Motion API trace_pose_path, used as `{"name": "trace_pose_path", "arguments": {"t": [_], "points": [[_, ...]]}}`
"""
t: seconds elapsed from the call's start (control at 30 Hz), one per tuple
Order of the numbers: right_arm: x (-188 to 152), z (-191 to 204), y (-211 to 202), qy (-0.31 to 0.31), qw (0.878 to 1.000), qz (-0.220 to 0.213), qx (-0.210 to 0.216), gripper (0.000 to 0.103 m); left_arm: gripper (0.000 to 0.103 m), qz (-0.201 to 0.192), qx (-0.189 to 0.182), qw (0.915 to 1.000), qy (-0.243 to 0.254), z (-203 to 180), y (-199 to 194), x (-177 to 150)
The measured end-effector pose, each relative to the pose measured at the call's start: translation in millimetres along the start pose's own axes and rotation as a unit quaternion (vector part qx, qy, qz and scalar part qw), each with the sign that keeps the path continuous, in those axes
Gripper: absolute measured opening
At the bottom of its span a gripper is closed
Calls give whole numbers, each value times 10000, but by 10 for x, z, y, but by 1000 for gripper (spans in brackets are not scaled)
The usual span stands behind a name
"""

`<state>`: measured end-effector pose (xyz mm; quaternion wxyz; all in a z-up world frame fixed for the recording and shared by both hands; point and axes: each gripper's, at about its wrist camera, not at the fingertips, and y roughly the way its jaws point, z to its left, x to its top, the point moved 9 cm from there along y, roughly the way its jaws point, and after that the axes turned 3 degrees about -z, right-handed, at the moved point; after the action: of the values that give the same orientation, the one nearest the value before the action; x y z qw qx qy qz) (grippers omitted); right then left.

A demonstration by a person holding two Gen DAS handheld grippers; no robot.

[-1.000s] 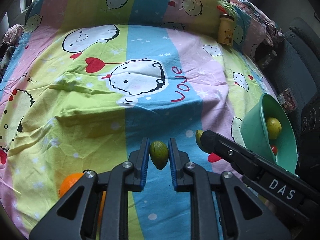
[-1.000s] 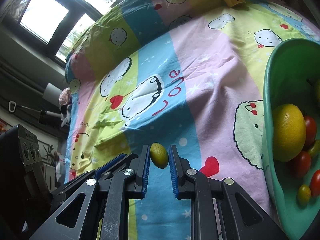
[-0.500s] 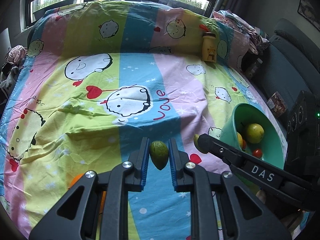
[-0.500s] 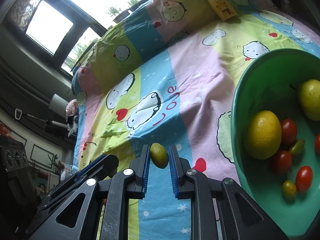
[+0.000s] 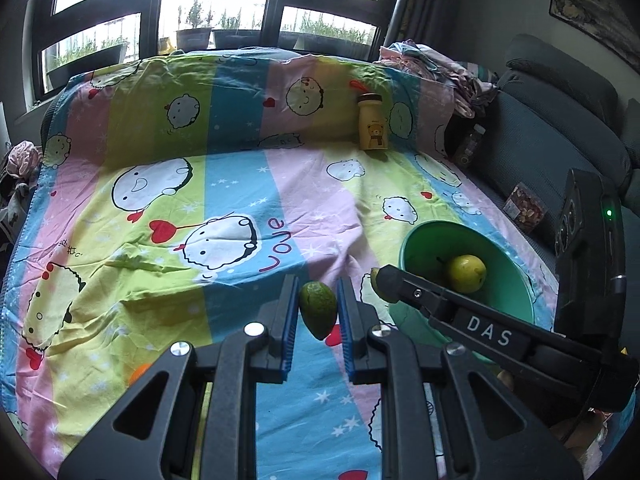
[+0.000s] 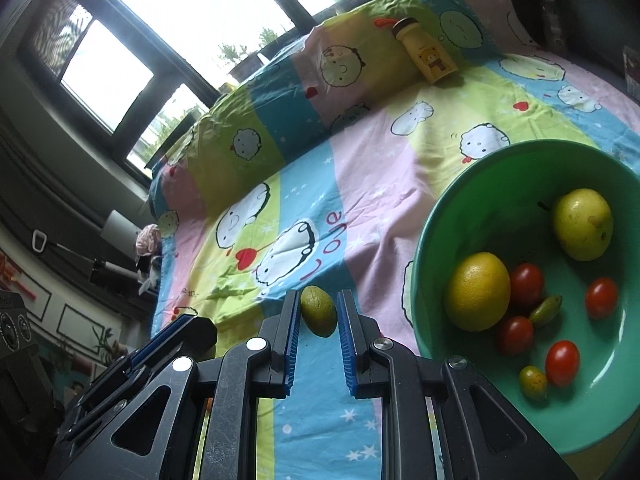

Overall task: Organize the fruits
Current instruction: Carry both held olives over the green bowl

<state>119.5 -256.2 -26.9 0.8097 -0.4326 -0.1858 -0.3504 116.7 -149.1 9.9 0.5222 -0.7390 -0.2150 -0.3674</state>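
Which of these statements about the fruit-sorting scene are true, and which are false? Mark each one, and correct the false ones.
1. Each gripper holds a small green fruit between its fingers. True: the left gripper clamps a dark green fruit, and the right gripper clamps a yellow-green fruit.
2. The green bowl is empty. False: it holds a pear, a yellow citrus fruit and small tomatoes.
3. A yellow bottle stands at the far side of the sheet. True.
4. The bowl lies left of the left gripper. False: it lies to its right.
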Motion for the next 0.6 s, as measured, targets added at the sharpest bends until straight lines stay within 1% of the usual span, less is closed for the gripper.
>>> {"name": "trace_pose_path", "arguments": {"t": [0.17,0.3,0.6], "points": [[114,-126,-181,51,9992,-286,-258,21,19,-71,-158,9998,136,-165,-9,9],[198,-262,-303,159,9979,-486,-400,21,19,-108,-263,9995,146,-275,21,7],[336,-622,-490,484,9934,-755,-716,21,19,18,-534,9984,183,-588,227,60]]}}
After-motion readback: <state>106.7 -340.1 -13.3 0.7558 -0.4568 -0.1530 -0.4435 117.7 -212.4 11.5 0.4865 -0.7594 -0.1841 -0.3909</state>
